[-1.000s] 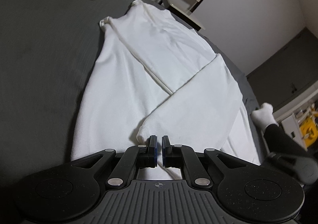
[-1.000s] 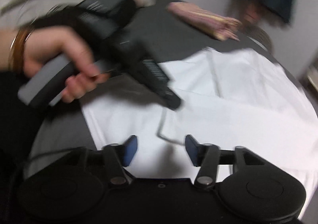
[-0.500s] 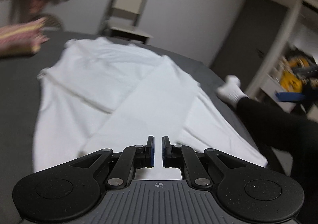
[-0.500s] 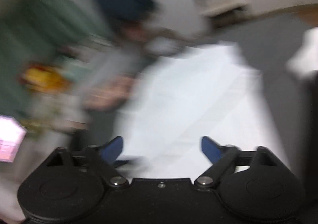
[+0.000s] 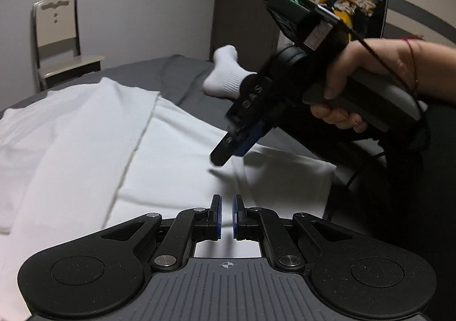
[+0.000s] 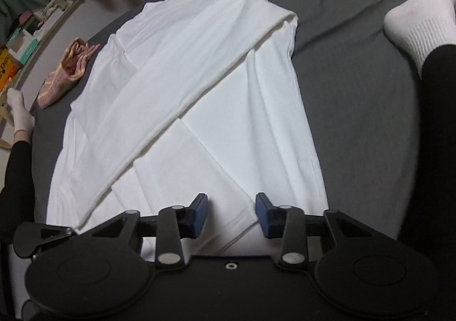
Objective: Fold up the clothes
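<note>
A white long-sleeved top lies flat on the dark grey bed. Both of its sleeves are folded inward and cross over the body. My right gripper hovers open over the near hem, with nothing between its blue pads. My left gripper is low over the same garment, its fingers close together and holding nothing. In the left wrist view a hand holds the right gripper tilted down above the cloth's right part.
A folded pink striped cloth lies on the bed's left side. White-socked feet rest at the right and the left edge, with black-clad legs beside them. A chair and a dark door stand beyond the bed.
The left gripper has left the sleeve cuff and swung right toward the other hand. The right gripper swept around and now faces along the garment from its hem, its fingers spread wider.
</note>
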`<act>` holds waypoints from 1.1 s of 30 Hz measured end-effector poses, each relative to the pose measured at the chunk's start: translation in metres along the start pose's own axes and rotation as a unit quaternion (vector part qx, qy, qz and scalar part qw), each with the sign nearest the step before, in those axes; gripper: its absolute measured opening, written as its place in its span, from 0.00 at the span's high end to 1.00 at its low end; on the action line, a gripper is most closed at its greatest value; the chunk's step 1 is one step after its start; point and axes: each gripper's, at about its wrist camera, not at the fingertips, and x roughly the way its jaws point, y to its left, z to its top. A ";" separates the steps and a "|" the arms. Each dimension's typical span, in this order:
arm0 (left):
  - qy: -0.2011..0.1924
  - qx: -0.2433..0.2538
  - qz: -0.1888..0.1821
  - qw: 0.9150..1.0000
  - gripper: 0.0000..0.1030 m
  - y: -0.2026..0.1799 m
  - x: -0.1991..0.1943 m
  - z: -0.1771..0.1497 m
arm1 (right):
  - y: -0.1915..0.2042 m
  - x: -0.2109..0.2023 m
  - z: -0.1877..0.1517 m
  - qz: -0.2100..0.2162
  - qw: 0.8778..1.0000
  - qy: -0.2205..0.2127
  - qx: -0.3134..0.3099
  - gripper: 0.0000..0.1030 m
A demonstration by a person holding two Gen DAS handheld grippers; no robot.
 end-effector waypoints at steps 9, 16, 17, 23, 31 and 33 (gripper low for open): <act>0.045 -0.047 0.002 0.998 0.96 0.004 0.022 -0.004 | -0.013 -0.009 -0.008 -0.011 0.999 -0.024 0.018 0.95; 0.038 -0.086 -0.012 0.995 0.95 0.008 0.012 -0.015 | -0.018 -0.006 -0.007 -0.012 0.999 -0.020 0.036 0.91; 0.033 -0.086 -0.012 0.996 0.95 0.007 0.011 -0.016 | -0.018 -0.008 -0.007 -0.008 0.999 -0.027 0.041 0.85; -0.001 -0.091 0.013 0.996 0.95 0.020 -0.017 -0.013 | -0.023 -0.027 -0.009 0.024 0.991 -0.097 0.088 0.33; -0.006 -0.177 0.138 0.975 0.95 0.080 -0.067 -0.024 | -0.012 -0.033 -0.002 0.027 0.985 -0.153 0.071 0.11; -0.009 -0.215 0.168 0.962 0.92 0.103 -0.077 -0.031 | -0.010 -0.036 0.002 0.011 0.981 -0.177 0.078 0.02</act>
